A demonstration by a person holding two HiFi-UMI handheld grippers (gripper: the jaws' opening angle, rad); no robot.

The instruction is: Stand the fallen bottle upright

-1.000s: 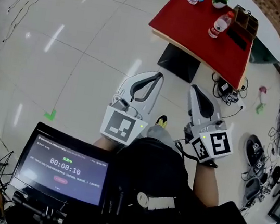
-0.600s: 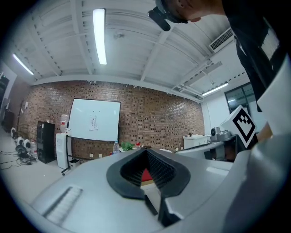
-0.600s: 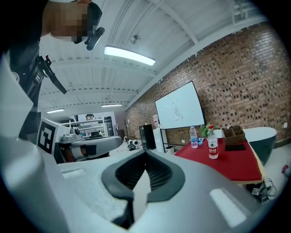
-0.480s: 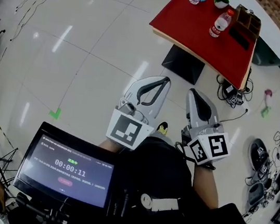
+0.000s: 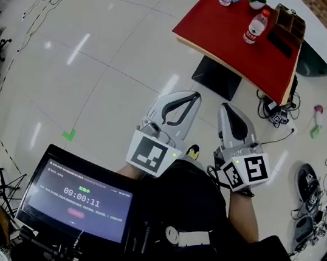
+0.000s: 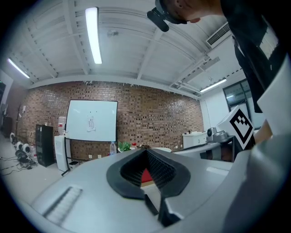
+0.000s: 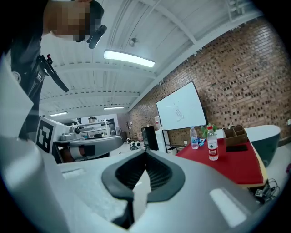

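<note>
Both empty, jaws together: left gripper (image 5: pixel 194 95), right gripper (image 5: pixel 225 106) | bottle (image 5: pixel 254 26) upright on red table (image 5: pixel 224 41), well ahead.

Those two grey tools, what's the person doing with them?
A person stands on the shiny white tiled floor, holding a grey two-jaw tool in each hand. The left tool and right tool are both shut and empty, and they point toward a red-topped table that is some way off. On the table, a clear plastic bottle with a red cap and label stands upright, untouched. No fallen bottle shows in these views.
</note>
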